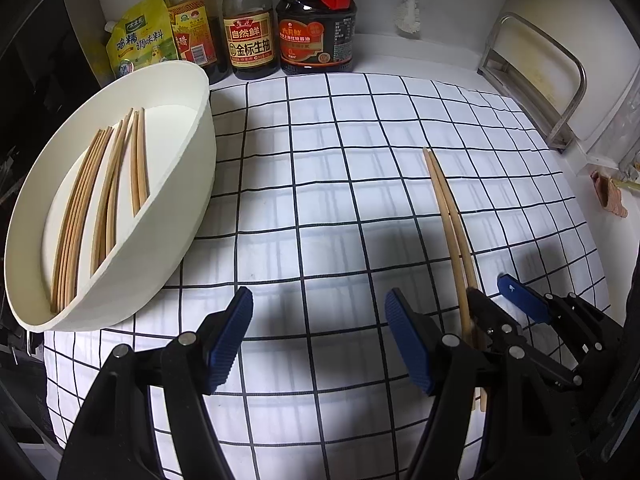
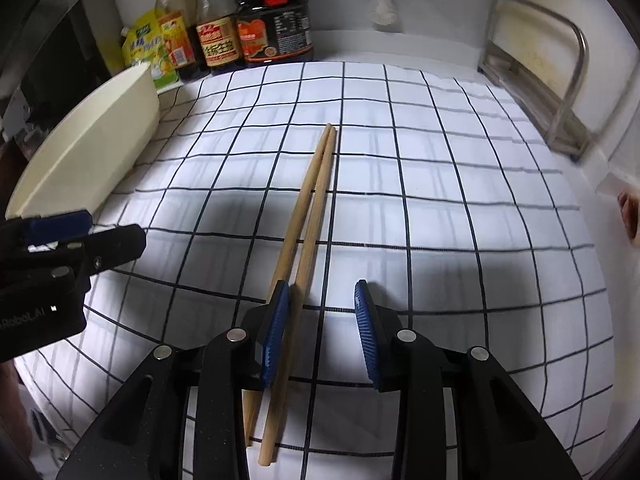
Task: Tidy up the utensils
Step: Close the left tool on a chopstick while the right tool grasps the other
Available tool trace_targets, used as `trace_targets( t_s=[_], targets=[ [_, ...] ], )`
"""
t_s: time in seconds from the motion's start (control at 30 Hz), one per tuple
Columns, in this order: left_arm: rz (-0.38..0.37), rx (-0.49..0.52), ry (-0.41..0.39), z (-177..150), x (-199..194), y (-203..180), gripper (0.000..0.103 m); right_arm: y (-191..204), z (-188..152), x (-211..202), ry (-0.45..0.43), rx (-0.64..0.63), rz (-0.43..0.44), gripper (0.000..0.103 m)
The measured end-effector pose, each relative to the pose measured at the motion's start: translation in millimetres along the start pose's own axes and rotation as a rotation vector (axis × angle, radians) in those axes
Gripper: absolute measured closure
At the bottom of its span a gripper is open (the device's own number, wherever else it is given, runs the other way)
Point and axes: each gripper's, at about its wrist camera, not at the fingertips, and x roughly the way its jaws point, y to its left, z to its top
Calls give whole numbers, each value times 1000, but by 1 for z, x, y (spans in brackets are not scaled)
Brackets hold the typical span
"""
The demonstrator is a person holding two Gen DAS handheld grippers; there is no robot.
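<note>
A white cloth with a dark grid is covering the worktop. The oval cream plastic tub is holding slim wooden chopsticks. Two smooth wooden chopsticks are lying between the right gripper's ribbed blue fingers, parted narrowly, one touching them. The left gripper is hovering wide, empty.

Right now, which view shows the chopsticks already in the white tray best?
The left wrist view: it looks into the white tray, showing the chopsticks in the tray lying lengthwise. The right wrist view shows only the tray's outer wall, none of its contents.
</note>
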Motion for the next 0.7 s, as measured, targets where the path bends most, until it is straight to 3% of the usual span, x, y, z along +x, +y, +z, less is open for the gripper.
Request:
trace_targets(
  t_s=[0.03,0.1,0.7],
  targets=[
    [-1,0,2,0,1,0,36,1,0,0,-4,-10,-4,73],
    [-2,0,5,0,3,-1,35,0,0,1,-8,-15,-12,97],
    [-61,68,11,3,35,-70,35,-78,-10,-11,-17,94,-41,97]
  ],
)
